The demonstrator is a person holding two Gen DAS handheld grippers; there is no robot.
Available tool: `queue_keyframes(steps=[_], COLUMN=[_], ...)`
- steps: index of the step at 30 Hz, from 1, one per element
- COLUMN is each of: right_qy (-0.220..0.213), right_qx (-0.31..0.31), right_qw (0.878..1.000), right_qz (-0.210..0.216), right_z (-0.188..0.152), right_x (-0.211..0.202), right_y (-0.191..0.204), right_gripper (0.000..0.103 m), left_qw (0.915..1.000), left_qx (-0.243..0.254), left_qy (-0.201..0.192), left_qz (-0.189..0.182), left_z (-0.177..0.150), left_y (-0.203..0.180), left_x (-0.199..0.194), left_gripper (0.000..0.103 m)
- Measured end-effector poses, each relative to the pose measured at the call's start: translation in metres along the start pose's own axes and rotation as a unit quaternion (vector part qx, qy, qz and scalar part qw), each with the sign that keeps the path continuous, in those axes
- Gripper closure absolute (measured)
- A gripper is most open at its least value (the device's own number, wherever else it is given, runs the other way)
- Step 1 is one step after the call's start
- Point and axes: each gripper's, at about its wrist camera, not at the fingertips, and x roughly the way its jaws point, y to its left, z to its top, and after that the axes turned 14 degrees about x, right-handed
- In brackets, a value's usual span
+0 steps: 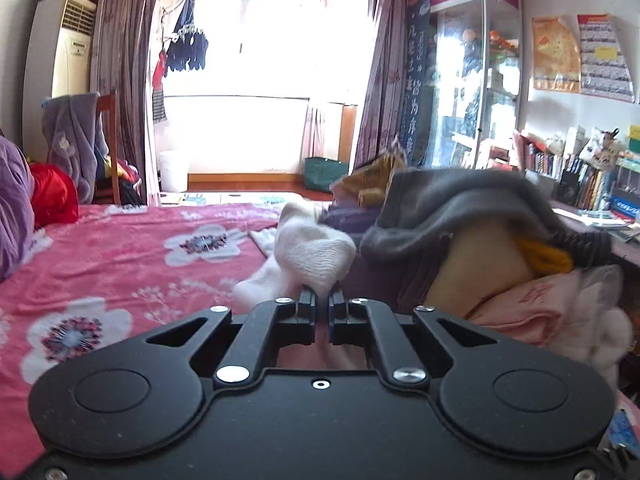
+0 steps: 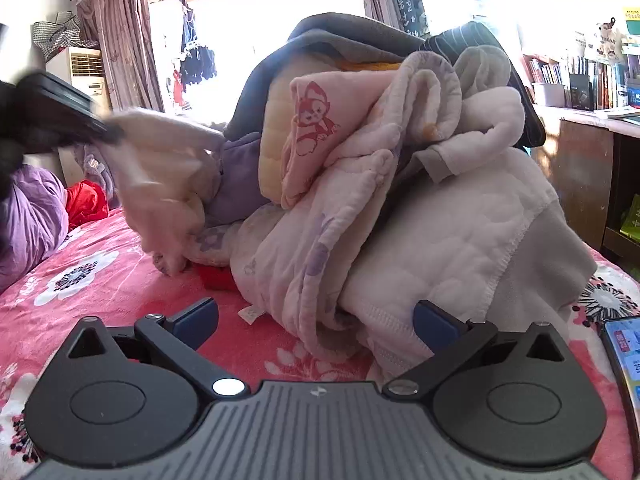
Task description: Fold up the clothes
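A pile of unfolded clothes point(image 2: 380, 160) lies on a bed with a pink flowered cover point(image 2: 100, 292); a grey top and a pink garment with a red cartoon print lie uppermost. My left gripper point(image 1: 322, 294) is shut on a white knit garment point(image 1: 316, 256) and holds it up off the bed at the pile's left side point(image 1: 480, 240). In the right wrist view that gripper point(image 2: 60, 120) is blurred at the left edge, with the white garment point(image 2: 160, 168) hanging from it. My right gripper point(image 2: 316, 320) stands open low at the pile's near edge, with quilted white fabric point(image 2: 460, 248) between its blue pads, unpressed.
A phone point(image 2: 624, 356) lies on the bed at the right. A purple pillow point(image 1: 12, 208) and a red bundle point(image 1: 52, 196) sit at the left. Behind are a chair draped with clothing point(image 1: 76, 140), a glass cabinet point(image 1: 472, 80) and a desk with books point(image 1: 580, 184).
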Motion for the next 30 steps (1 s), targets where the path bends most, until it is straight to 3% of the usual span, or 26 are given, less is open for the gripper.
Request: queue_keyframes(steps=[8,12,19,23,28,30], right_qy=[-0.001,0.020,0.047,0.079,0.161,0.190], right_qx=[-0.010,-0.016,-0.097,-0.146,-0.075,-0.051], right_qw=[0.999,0.997,0.987,0.977,0.970,0.965], right_qz=[0.039,0.073,0.117,0.137,0.167,0.171], right_z=[0.003,0.001,-0.020,-0.042,-0.056,-0.064], right_x=[-0.057,-0.090,-0.159,-0.179,-0.170,-0.162], right_y=[0.018,0.038,0.082,0.108,0.119,0.125], right_gripper=[0.000,0.000,0.000,0.000,0.000,0.000], left_qw=[0.9993,0.9974,0.9865,0.9704,0.9384,0.9328], left_qx=[-0.022,-0.060,-0.161,-0.240,-0.319,-0.321], left_qy=[0.002,0.003,0.000,0.024,0.103,0.136], left_qz=[-0.030,-0.040,-0.030,0.013,0.081,0.092], left_z=[0.008,-0.009,-0.056,-0.110,-0.192,-0.210], left_y=[0.044,0.055,0.088,0.116,0.152,0.158], left_x=[-0.123,-0.181,-0.278,-0.311,-0.332,-0.330], left_gripper=[0.100,0.100,0.100,0.100,0.100,0.099])
